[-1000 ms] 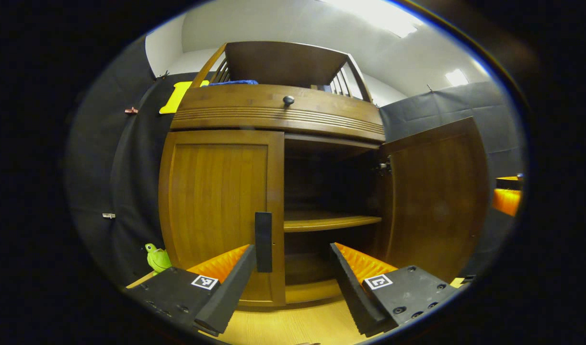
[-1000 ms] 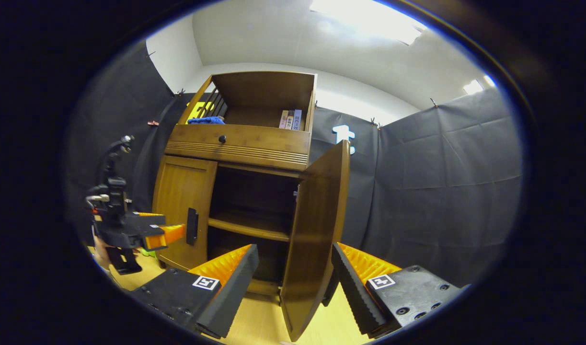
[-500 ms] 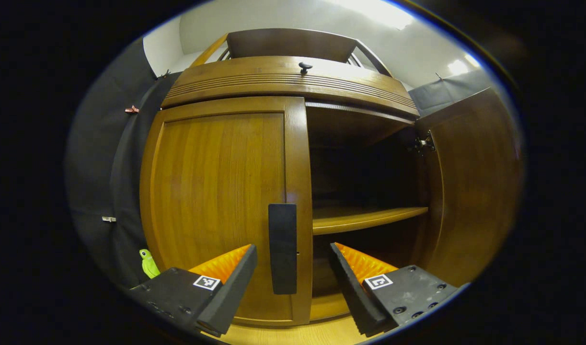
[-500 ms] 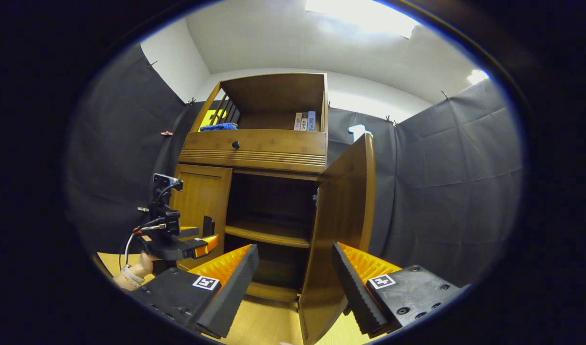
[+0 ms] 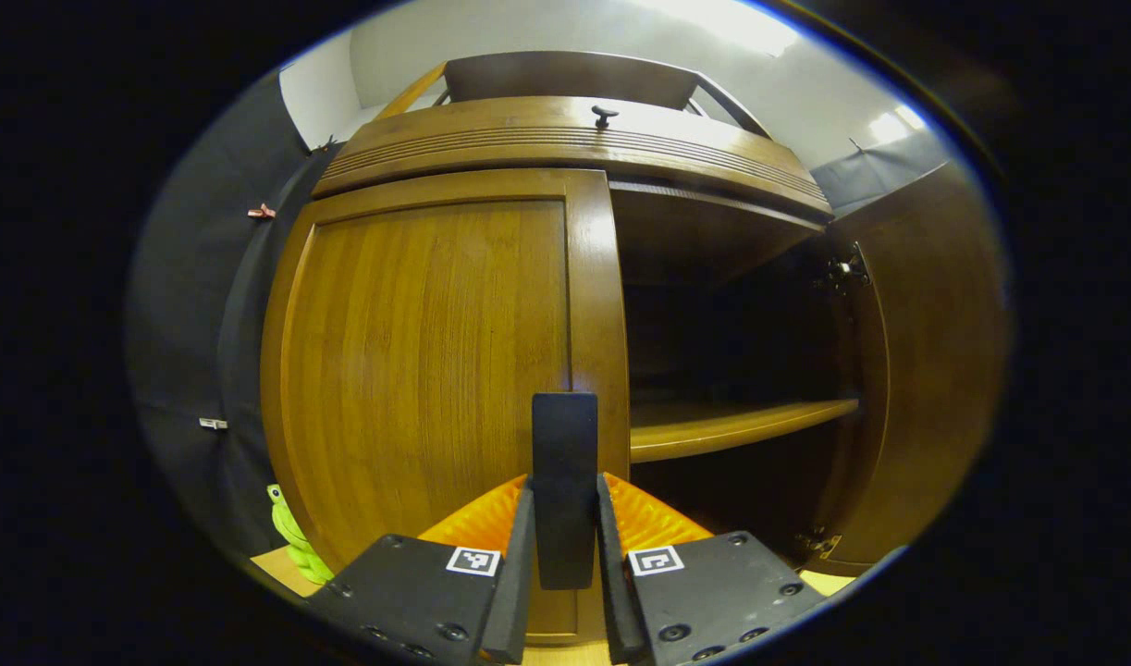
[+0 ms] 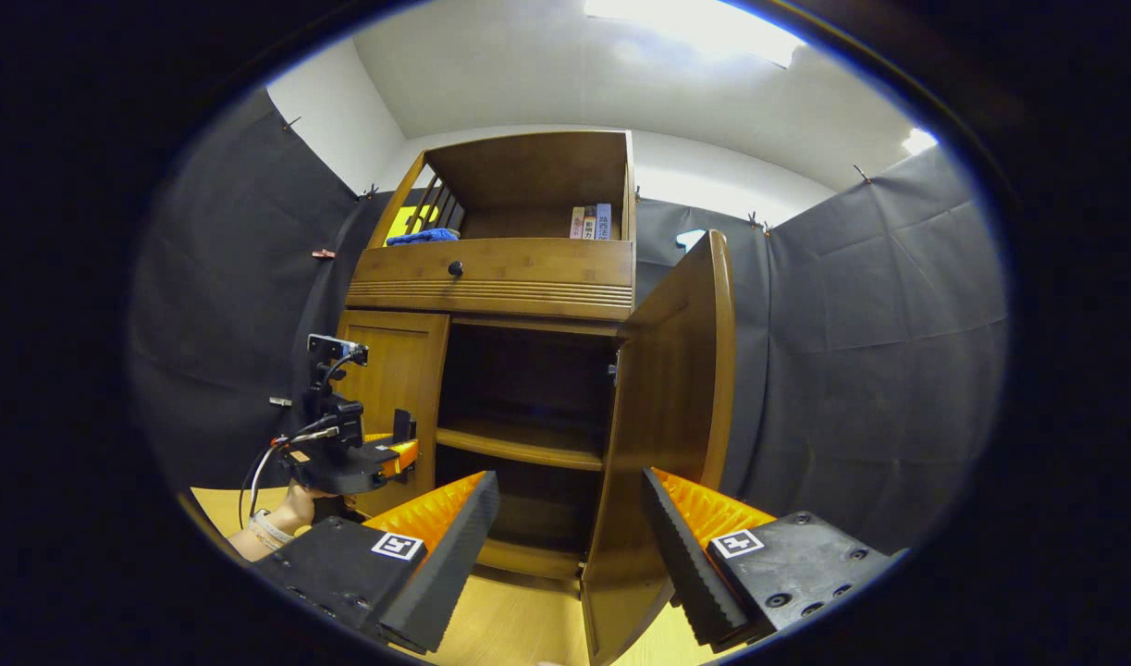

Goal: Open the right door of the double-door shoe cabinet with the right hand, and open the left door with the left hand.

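Observation:
The wooden shoe cabinet [image 6: 500, 277] stands against the booth wall. Its right door [image 6: 667, 444] is swung wide open, showing a dark inside with a shelf [image 6: 514, 446]. The left door [image 5: 426, 370] is closed. A dark upright handle [image 5: 563, 481] sits on that door's inner edge, and my left gripper [image 5: 563, 573] is shut on it, one finger on each side. In the right gripper view the left gripper [image 6: 400, 450] reaches the left door [image 6: 389, 388], held by a hand [image 6: 292, 509]. My right gripper [image 6: 565, 546] hangs open in front of the open door's edge, holding nothing.
A drawer with a dark knob [image 6: 454, 268] runs above the doors. The top shelf holds a blue cloth [image 6: 422, 237] and books [image 6: 593, 222]. A green plush toy [image 5: 292, 541] lies on the wooden floor [image 6: 519, 629] left of the cabinet. The open right door [image 5: 926, 370] juts out.
My left gripper moved in toward the left door and closed its fingers on the dark handle. The right gripper stayed open and drew back slightly from the open right door.

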